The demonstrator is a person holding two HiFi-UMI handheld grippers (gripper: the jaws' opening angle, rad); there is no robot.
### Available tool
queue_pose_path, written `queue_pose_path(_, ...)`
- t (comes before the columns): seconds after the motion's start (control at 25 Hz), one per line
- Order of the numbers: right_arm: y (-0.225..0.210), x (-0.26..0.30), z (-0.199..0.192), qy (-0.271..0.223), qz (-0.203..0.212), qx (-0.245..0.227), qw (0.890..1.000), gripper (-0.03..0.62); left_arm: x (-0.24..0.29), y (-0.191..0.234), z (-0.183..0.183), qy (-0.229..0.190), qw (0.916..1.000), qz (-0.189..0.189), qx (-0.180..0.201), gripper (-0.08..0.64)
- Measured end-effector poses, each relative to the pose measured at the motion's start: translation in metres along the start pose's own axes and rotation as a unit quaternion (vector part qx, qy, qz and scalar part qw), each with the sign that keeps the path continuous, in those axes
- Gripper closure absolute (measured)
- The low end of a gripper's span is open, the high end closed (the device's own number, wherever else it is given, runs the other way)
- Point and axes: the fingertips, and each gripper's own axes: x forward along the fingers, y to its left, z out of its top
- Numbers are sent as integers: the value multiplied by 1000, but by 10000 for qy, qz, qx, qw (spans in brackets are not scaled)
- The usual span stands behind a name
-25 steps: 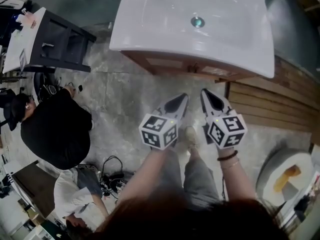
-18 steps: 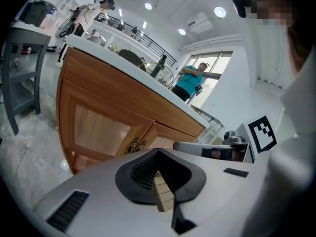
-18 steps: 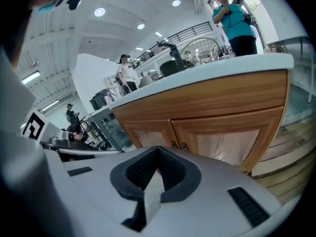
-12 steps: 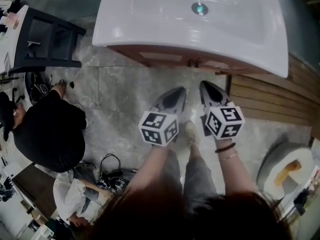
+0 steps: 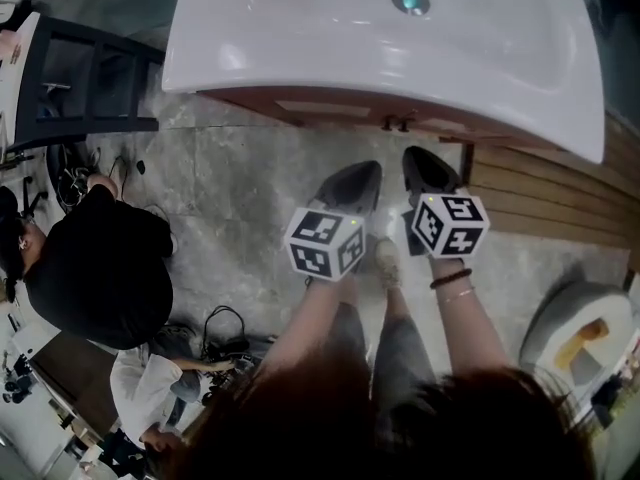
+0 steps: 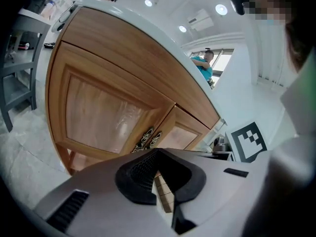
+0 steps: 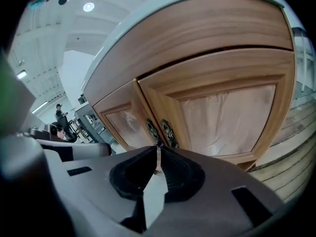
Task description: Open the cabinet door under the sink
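A white sink (image 5: 330, 28) tops a wooden cabinet (image 5: 300, 108) whose two doors are closed, with a pair of dark ornate handles (image 5: 396, 124) where they meet. My left gripper (image 5: 365, 173) is shut and empty, a short way in front of the handles (image 6: 148, 138) and pointing at the door seam. My right gripper (image 5: 420, 158) hangs beside it, its jaws just beginning to open; the tips (image 7: 158, 149) are still almost together with nothing between them. They point at the handles (image 7: 162, 131). Neither gripper touches the cabinet.
A person in black (image 5: 100, 268) crouches on the stone floor at the left, near cables (image 5: 225, 333) and a dark chair (image 5: 80, 78). Wooden slats (image 5: 540, 208) run along the right. My shoe (image 5: 385, 263) is between the grippers. A white object (image 5: 580, 338) stands at lower right.
Both grippers have sunk and drawn nearer to the cabinet front. The sink fills more of the top of the head view.
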Motion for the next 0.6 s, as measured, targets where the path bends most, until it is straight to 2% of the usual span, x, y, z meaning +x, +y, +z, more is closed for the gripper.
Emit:
queue_pose_path(0.16,-5,15,-8,69,10,208,9998,565,8,4,-5,77,9999,-50,-73,551)
queue_pose_path(0.4,-21,33,-12,102,-125,461,9988,511,13,8,-3,41,9999,-88,-137,551)
queue_pose_path(0.6,-30,44,-13,114,-78,717,9973,461,20,10,-8,75,9998,-76,-167,551)
